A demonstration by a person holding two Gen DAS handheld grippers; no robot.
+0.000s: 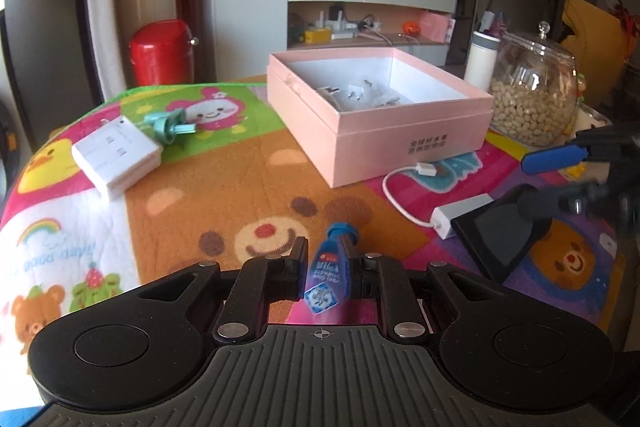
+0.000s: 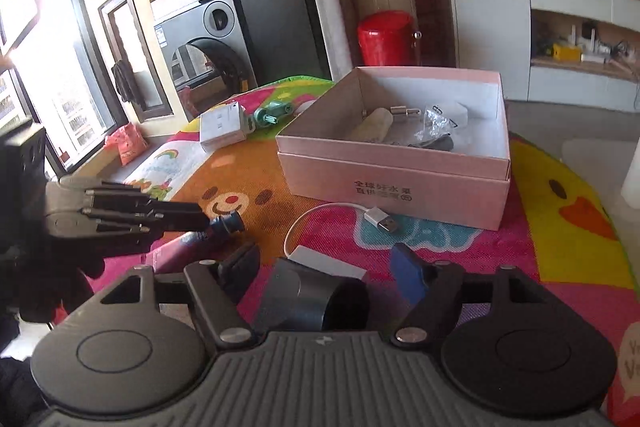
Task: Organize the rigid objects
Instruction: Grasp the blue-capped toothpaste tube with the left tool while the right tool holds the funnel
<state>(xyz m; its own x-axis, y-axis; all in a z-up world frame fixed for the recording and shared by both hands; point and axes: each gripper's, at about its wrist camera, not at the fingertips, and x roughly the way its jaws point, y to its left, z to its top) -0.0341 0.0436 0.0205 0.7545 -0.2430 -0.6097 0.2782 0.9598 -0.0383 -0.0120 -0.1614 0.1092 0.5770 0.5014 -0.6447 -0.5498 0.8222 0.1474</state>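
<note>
My left gripper (image 1: pixel 325 251) is shut on a small blue-capped tube (image 1: pixel 330 267), held above the cartoon mat; it also shows in the right wrist view (image 2: pixel 222 223). My right gripper (image 2: pixel 332 263) is open around a dark grey nozzle-shaped attachment (image 2: pixel 312 297) that lies on the mat, also seen in the left wrist view (image 1: pixel 500 231). The open pink box (image 1: pixel 384 131) (image 2: pixel 396 171) holds several small items. A white plug block (image 1: pixel 116 157) (image 2: pixel 222 127) and a teal fitting (image 1: pixel 170 125) (image 2: pixel 270 115) lie at the mat's far left.
A white USB adapter with cable (image 1: pixel 440 219) (image 2: pixel 360 223) lies in front of the box. A glass jar of nuts (image 1: pixel 532 99) and a white bottle (image 1: pixel 482 61) stand right of the box. A red bin (image 1: pixel 162 51) stands behind the table.
</note>
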